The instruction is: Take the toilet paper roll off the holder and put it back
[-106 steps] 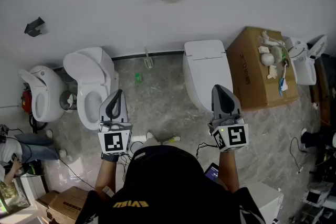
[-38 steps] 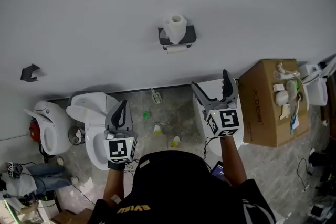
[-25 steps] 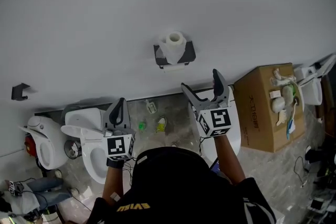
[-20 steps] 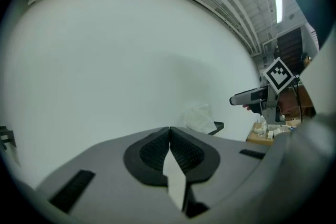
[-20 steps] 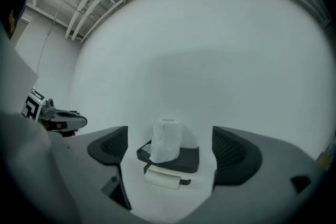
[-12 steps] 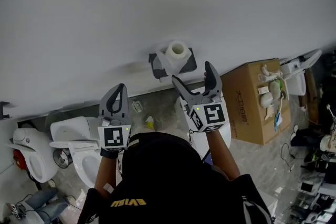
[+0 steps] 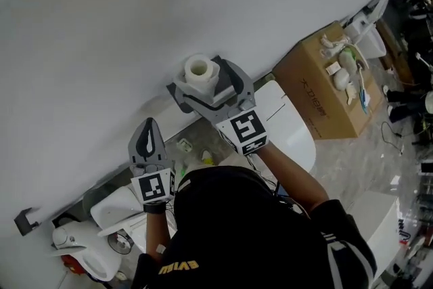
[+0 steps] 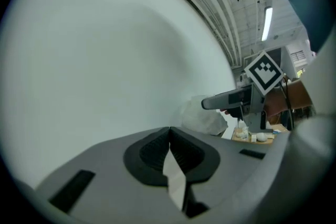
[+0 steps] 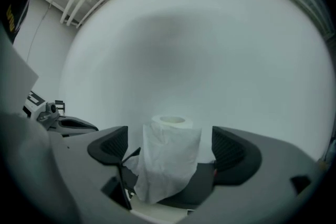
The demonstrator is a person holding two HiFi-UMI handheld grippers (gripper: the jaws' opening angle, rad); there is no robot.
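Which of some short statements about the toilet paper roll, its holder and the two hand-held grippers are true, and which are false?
1. The toilet paper roll stands upright on the holder. True.
2. The right hand-held gripper is shut on the roll. False: its jaws stand apart, one on each side of the roll, with gaps showing.
3. The left hand-held gripper is shut and holds nothing. True.
4. The cardboard box stands at the person's left. False: it stands at the right.

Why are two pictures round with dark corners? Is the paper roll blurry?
Left gripper view: wide lens curves the wall, blackens corners; the shut left tool looks soft. Right gripper view: same dark rim, but the toilet paper roll is fairly sharp. Head view: no dark corners.
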